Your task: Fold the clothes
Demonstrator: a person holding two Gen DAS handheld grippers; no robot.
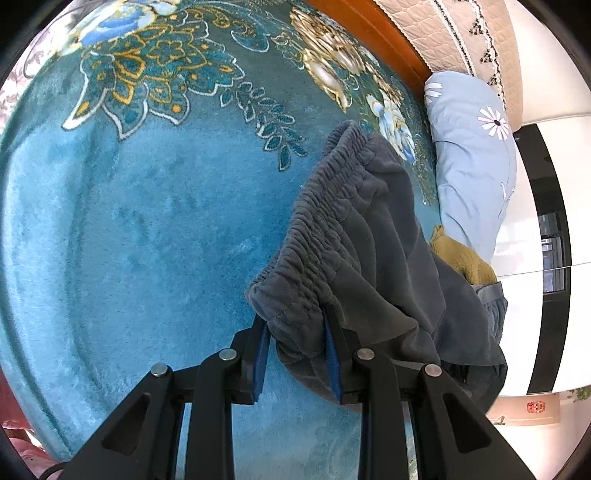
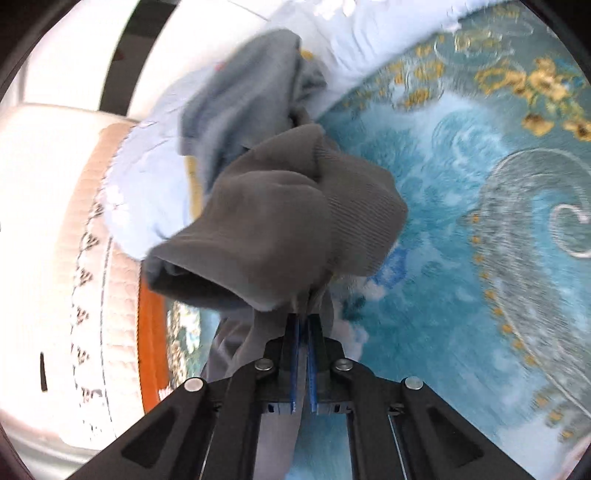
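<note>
Dark grey trousers (image 1: 369,236) with an elastic waistband hang over a blue floral blanket (image 1: 140,229). My left gripper (image 1: 297,325) is shut on the bunched waistband corner, the cloth filling the gap between its blue pads. In the right wrist view, my right gripper (image 2: 303,325) is shut on a ribbed cuff end of the grey trousers (image 2: 280,221), which balloons above the fingers. The rest of the garment trails back toward the pillow.
A light blue daisy pillow (image 1: 472,162) lies at the bed's head beside a quilted headboard (image 1: 443,33) with an orange wooden edge. A mustard cloth (image 1: 461,254) sits by the pillow. Another grey-blue garment (image 2: 243,96) lies on the pillow.
</note>
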